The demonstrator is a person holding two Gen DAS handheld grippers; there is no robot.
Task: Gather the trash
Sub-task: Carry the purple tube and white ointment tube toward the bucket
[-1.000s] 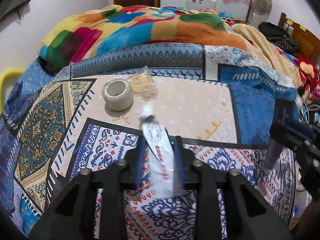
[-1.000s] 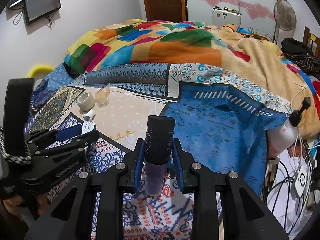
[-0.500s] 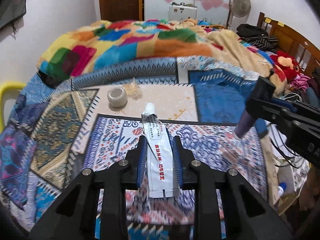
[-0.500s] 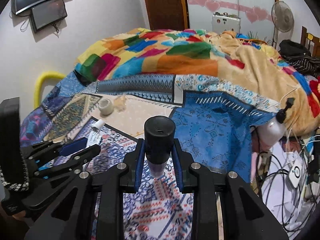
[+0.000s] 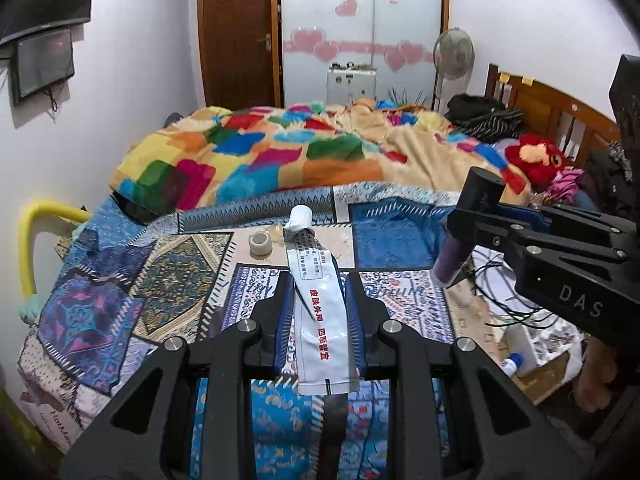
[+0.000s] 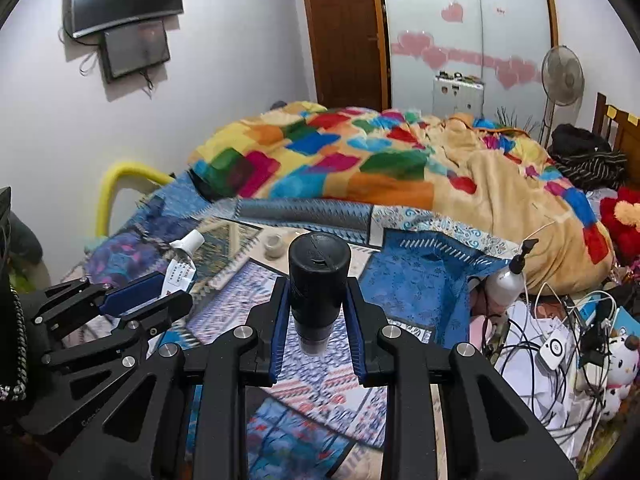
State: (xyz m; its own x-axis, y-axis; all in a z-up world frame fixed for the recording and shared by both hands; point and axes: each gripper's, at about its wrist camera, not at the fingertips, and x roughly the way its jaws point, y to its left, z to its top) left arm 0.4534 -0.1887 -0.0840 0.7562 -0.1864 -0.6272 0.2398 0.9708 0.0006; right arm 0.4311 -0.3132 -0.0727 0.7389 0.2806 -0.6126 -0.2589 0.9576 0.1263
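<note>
Left wrist view: left gripper (image 5: pixel 320 304) clamps a white ointment tube (image 5: pixel 318 304) above the patterned bedspread (image 5: pixel 120 304); a tape roll (image 5: pixel 260 243) lies beyond, before the patchwork quilt (image 5: pixel 280 160).

Right wrist view: right gripper (image 6: pixel 318 308) fingers grip a black-capped bottle (image 6: pixel 319 280) aloft; tangled cables (image 6: pixel 560 320) beside the bed, fan (image 6: pixel 562 76) behind.

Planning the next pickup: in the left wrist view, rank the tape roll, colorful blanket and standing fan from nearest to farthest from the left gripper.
1. Tape roll, on the bedspread just ahead, slightly left.
2. Colorful blanket, heaped farther back across the bed.
3. Standing fan, against the far wall, right of center.
</note>
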